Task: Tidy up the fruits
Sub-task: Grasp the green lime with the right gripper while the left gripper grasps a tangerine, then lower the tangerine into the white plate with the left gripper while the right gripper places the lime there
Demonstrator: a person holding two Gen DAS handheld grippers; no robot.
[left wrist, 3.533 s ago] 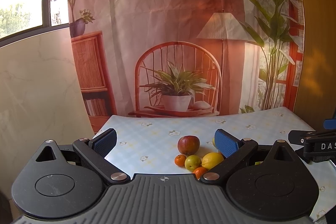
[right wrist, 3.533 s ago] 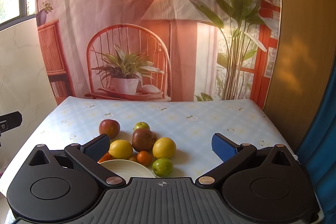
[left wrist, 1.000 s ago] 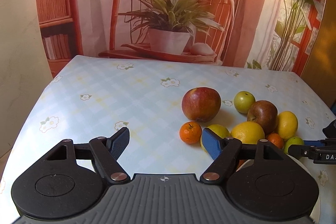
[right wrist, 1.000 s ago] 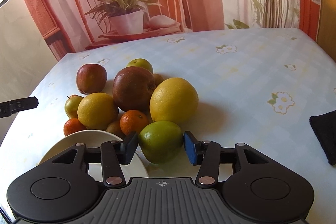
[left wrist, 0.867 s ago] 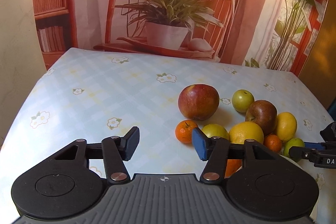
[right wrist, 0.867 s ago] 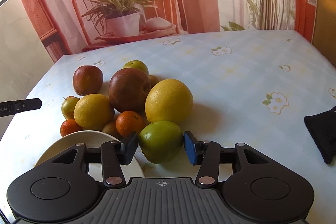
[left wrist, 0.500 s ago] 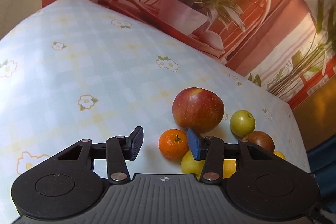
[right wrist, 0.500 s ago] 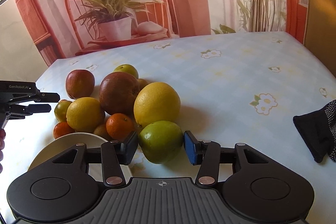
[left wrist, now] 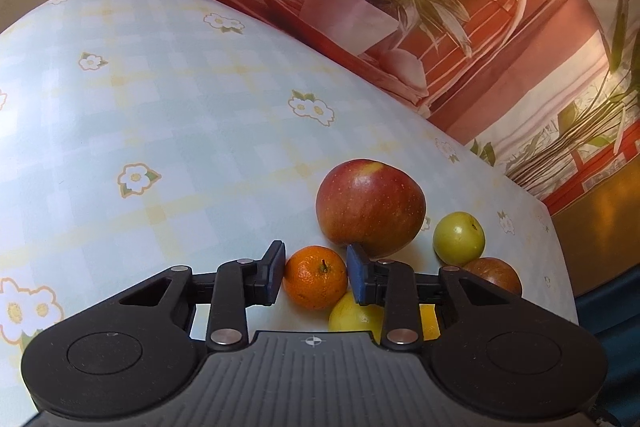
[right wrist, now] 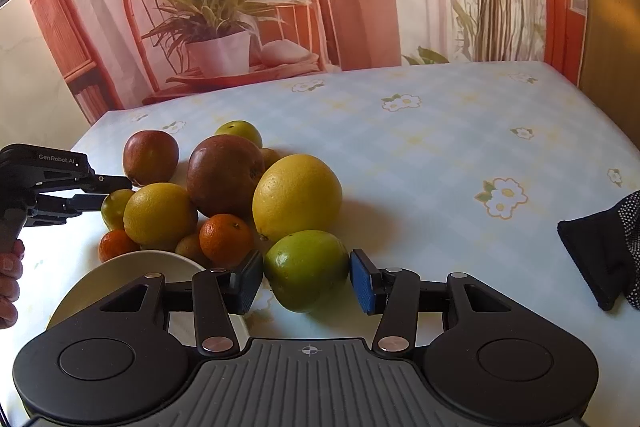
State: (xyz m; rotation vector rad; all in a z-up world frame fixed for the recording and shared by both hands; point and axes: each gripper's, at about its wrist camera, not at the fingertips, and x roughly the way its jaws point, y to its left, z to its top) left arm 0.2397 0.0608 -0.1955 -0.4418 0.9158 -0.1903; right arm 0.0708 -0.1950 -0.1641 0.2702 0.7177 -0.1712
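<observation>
A small tangerine (left wrist: 314, 277) lies on the flowered tablecloth (left wrist: 180, 115) at the near left edge of a fruit pile, just in front of a red apple (left wrist: 370, 207). My left gripper (left wrist: 316, 269) has its jaws closing on this tangerine, and both blue pads touch its sides. In the right wrist view my right gripper (right wrist: 306, 281) is shut on a green round fruit (right wrist: 306, 271) that rests on the cloth beside a white plate (right wrist: 132, 267). The left gripper (right wrist: 116, 191) shows there at the pile's far left.
The pile holds a large yellow citrus (right wrist: 298, 197), a dark red apple (right wrist: 224, 175), a lemon (right wrist: 160, 215), another tangerine (right wrist: 226, 239) and a small green fruit (left wrist: 460, 237). A dark cloth (right wrist: 600, 247) lies at the right. A person's hand (right wrist: 8, 279) shows at the left edge.
My left gripper came down and rolled over the small tangerine, and its jaws narrowed from wide apart to touching the fruit. The right gripper stayed on the green fruit.
</observation>
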